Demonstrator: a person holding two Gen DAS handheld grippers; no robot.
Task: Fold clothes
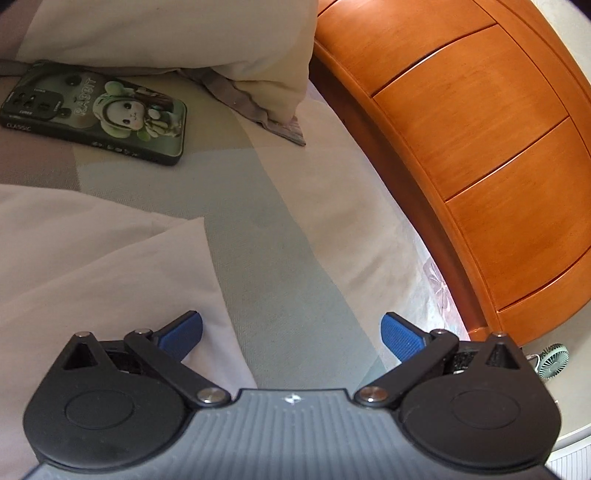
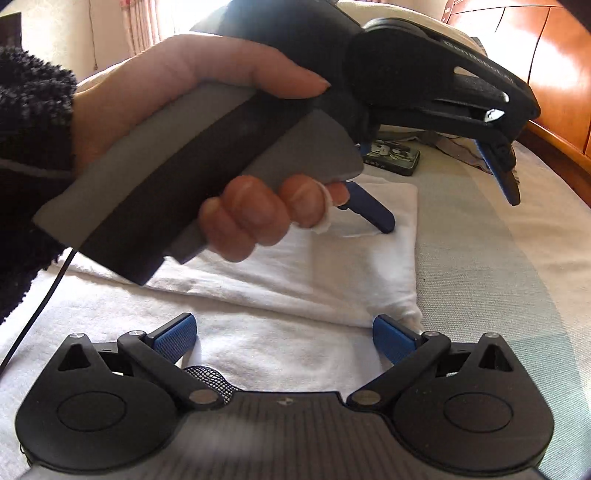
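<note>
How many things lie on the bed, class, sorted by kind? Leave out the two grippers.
White folded cloth garment: 1
Cream pillow: 1
Green rabbit-print phone in its case: 1
Crumpled grey cloth: 1
Total: 4

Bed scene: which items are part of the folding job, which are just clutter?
Job:
- white garment, partly folded on the bed
- left gripper, open, above the garment's edge
- right gripper, open, over the garment

Lying about:
- phone in a green rabbit case
- pillow
- grey cloth under the pillow
- wooden headboard
- small fan
</note>
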